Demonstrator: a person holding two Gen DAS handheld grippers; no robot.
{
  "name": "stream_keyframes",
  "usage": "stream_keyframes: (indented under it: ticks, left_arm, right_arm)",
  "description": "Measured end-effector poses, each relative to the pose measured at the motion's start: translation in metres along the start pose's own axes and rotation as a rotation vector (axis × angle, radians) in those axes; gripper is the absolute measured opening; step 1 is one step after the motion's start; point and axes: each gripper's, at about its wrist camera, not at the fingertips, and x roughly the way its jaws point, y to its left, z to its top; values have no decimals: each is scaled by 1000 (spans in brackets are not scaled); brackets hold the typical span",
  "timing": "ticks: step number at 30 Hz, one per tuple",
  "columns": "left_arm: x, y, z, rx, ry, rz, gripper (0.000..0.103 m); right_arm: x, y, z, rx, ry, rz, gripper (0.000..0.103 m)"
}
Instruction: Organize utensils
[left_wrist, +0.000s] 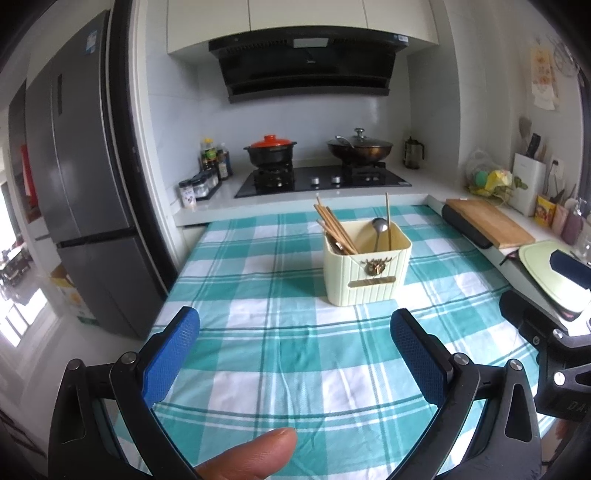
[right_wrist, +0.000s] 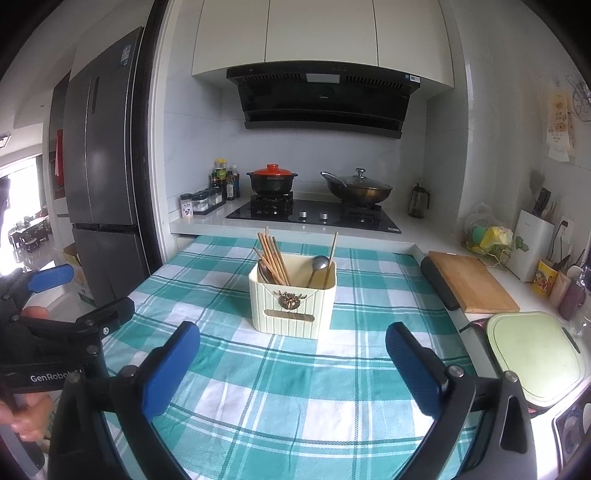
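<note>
Both the left gripper (left_wrist: 295, 328) and right gripper (right_wrist: 293, 341) hover spread wide and empty above the checked tablecloth (left_wrist: 295, 369), near the cream utensil holder (left_wrist: 365, 269) of chopsticks (left_wrist: 334, 229) and spoon (left_wrist: 378, 227).

Both the left gripper (left_wrist: 295, 326) and the right gripper (right_wrist: 293, 341) are built of black frames with silver screws and ribbed blue pads (right_wrist: 168, 373), while white "GenRobot" lettering is printed on one.

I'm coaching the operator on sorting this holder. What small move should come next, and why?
Probably ease the right gripper forward toward the cream holder. Both grippers are open and empty, and one chopstick stands with the spoon, apart from the bundle of chopsticks.
</note>
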Motion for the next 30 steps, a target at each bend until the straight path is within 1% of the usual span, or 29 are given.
stream_keyframes:
  ticks: [8,21,30]
  left_arm:
    - [-1,3,0,-5,-6,15,103]
    - [5,2,-2,-7,13,25,103]
    - [9,1,-3,-10,20,24,103]
  right_arm:
    - [-2,3,0,6,6,-1,102]
    - [0,1,-1,27,18,-5,102]
    - [1,-1,-2,28,28,12,102]
